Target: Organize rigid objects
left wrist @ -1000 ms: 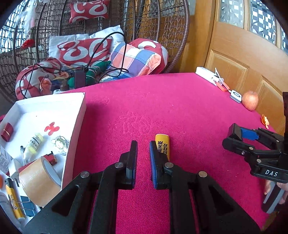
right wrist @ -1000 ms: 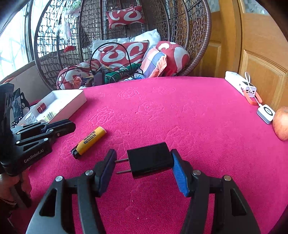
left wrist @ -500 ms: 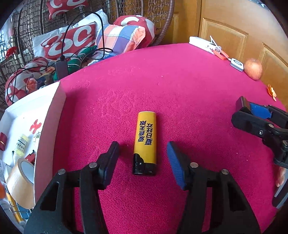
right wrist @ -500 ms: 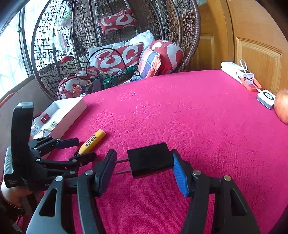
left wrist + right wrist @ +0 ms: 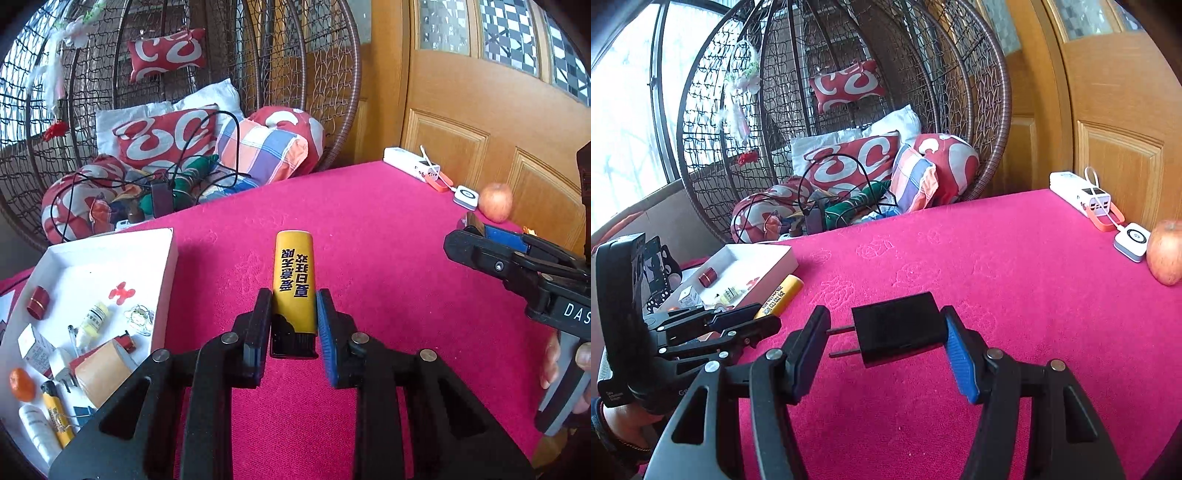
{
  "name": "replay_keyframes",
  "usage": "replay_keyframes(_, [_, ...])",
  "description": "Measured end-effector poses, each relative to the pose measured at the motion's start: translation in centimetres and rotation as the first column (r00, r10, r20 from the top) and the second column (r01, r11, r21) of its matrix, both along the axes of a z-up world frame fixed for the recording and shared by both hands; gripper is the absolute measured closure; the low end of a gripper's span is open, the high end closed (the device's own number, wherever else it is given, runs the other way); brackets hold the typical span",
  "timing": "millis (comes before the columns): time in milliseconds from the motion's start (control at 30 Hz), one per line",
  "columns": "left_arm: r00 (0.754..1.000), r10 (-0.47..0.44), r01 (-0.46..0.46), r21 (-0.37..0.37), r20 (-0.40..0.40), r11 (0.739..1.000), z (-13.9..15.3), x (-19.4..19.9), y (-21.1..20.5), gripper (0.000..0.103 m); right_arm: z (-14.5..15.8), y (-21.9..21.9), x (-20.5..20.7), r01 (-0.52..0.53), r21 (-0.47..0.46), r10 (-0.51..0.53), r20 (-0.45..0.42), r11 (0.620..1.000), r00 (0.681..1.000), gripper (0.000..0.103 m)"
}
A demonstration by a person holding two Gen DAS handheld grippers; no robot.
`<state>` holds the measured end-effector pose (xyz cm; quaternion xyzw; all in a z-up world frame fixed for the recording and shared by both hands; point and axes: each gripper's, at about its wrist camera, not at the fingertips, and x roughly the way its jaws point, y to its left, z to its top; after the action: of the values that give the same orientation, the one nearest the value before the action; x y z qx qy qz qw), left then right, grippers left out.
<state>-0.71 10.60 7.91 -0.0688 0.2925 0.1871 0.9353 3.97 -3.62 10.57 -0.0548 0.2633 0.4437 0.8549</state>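
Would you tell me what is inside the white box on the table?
The white box holds a tape roll, red cap, small bottle, yellow lighter and orange fruit; the picture's edge cuts off its near end.

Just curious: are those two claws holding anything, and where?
Left gripper pinches the yellow lighter near its black end; right gripper holds the black plug end to end.

Two wrist fisheyes, low and close over the pink tablecloth [image 5: 388,229]
Each looks forward and downward along its fingers toward the wicker chair [image 5: 979,110] at twelve o'clock; both share the white tray [image 5: 162,295], nine o'clock, and apple [image 5: 1165,253], three o'clock.
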Motion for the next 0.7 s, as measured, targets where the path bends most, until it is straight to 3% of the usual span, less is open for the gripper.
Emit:
replay_keyframes(267, [0.99,0.074,-0.078,0.028,0.119,0.997,4.2,-4.3,1.8,0.079,3.1,2.3,-1.9,-0.052,0.027,0.05,0.073,0.998,0.996,0.042])
replay_keyframes(700, [0.967,0.184,-0.187,0.001,0.176,0.982,5.3,-9.0,4.8,0.079,4.7,6.0,-4.8,-0.145,0.006,0.143,0.132,0.989,0.981,0.042])
